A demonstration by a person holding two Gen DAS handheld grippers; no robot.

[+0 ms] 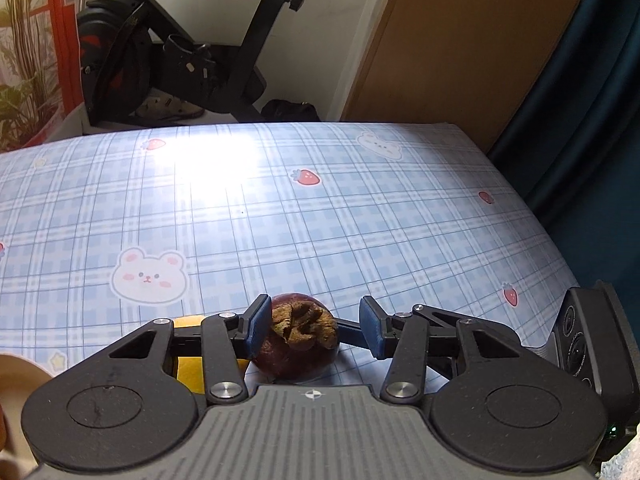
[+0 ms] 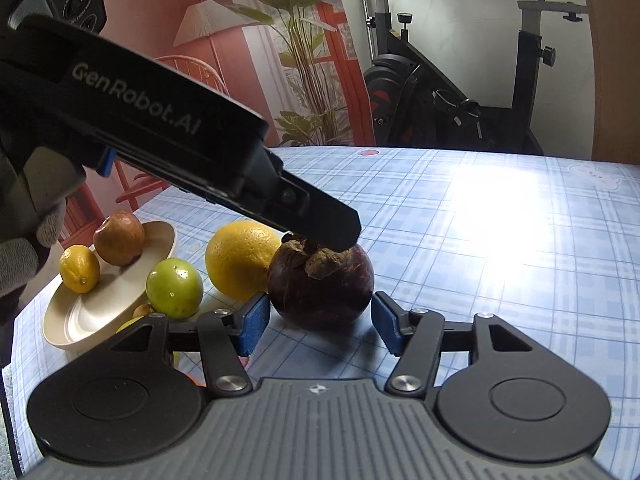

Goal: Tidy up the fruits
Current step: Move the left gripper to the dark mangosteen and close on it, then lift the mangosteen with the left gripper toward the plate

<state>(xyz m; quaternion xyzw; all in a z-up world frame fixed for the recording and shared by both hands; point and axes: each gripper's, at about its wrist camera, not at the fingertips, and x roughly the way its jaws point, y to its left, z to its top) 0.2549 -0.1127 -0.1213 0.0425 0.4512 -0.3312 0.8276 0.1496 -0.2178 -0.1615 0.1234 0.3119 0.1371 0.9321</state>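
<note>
home | exercise bike (image 2: pixel 460 92) | houseplant (image 2: pixel 300 60) | bear-print tablecloth (image 1: pixel 320 208)

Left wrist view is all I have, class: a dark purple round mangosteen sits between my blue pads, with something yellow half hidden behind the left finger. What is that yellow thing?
Observer: It is a large round yellow citrus fruit, standing on the table right beside the dark purple round mangosteen.
Operator: Where is the dish?
Observer: The shallow cream plate lies beyond the citrus, farther left in the right wrist view. It holds a small yellow lemon and a brownish-red apple.
Operator: Any other fruit outside it?
Observer: Yes, a round green fruit stands on the table beside the plate, not in it.
</note>
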